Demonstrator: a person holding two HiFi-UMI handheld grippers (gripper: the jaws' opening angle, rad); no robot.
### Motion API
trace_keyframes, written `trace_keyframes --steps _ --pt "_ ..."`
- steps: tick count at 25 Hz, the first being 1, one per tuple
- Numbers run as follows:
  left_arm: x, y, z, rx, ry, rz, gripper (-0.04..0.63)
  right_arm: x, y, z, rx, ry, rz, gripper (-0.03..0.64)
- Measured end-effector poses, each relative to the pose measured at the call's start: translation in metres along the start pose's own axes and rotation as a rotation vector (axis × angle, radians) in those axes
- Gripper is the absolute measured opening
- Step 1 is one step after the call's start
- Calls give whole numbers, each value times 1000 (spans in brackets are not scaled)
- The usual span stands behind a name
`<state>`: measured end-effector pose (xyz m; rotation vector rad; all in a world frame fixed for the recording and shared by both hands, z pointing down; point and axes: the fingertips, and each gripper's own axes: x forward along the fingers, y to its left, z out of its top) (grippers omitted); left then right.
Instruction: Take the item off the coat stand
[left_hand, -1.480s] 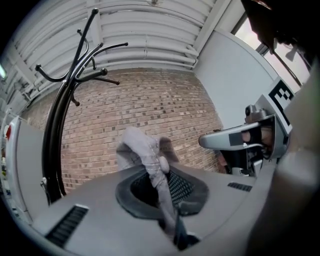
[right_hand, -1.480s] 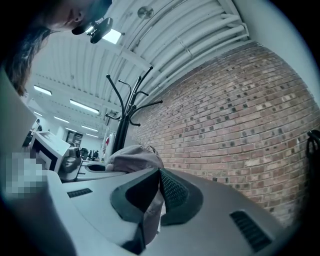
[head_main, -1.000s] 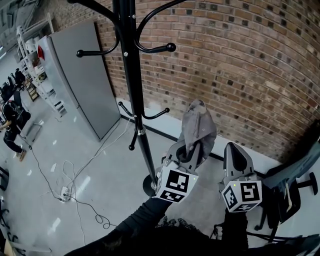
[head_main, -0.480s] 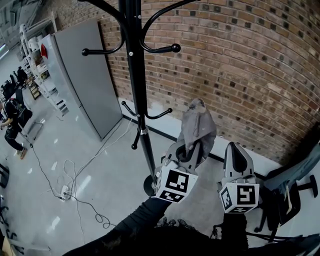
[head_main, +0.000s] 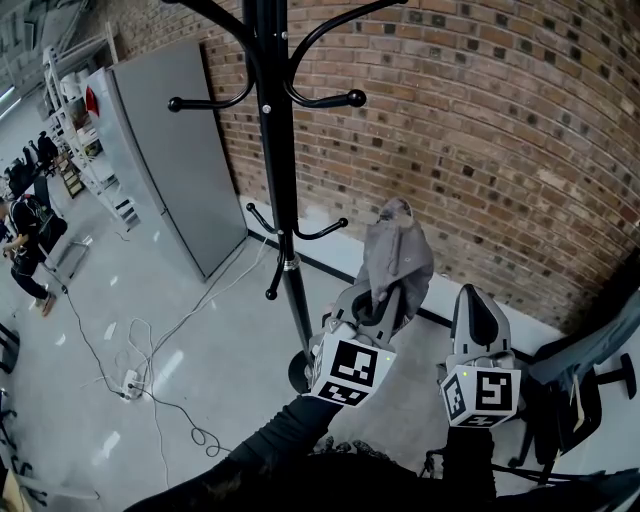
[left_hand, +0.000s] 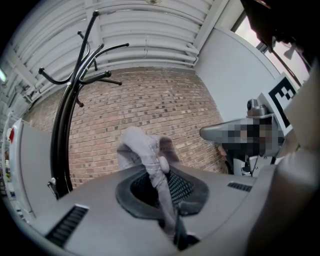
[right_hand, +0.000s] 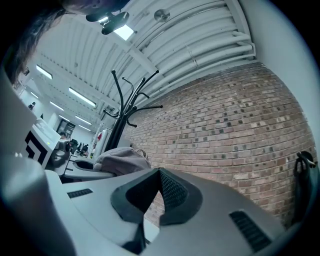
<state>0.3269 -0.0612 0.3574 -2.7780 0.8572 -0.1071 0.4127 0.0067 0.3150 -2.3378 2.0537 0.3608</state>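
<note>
Your left claw (left_hand: 161, 176) is clamped on the grey cloth item (head_main: 397, 250): a narrow fold is pinched between the pads and the rest stands up above them. Against the brick wall (head_main: 480, 130), the black coat stand (head_main: 275, 150) rises at the left of the head view. The item hangs on none of its arms. It sits well apart from the pole and from the nearest lower hook (head_main: 338, 222). The lift-off looks done, so your job now is to carry it clear. Hold the pinch firm, because soft fabric caught by so little can slip. Draw it away from the hooks so no loose edge snags. Your right claw (right_hand: 159, 172), jaws together on nothing, hovers just beside the left and could steady the free end.
</note>
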Motion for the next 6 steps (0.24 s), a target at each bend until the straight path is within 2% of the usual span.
trace_keyframes --steps 6 --pt "1 0 -1 -3 2 2 20 1 -4 -3 10 0 -8 8"
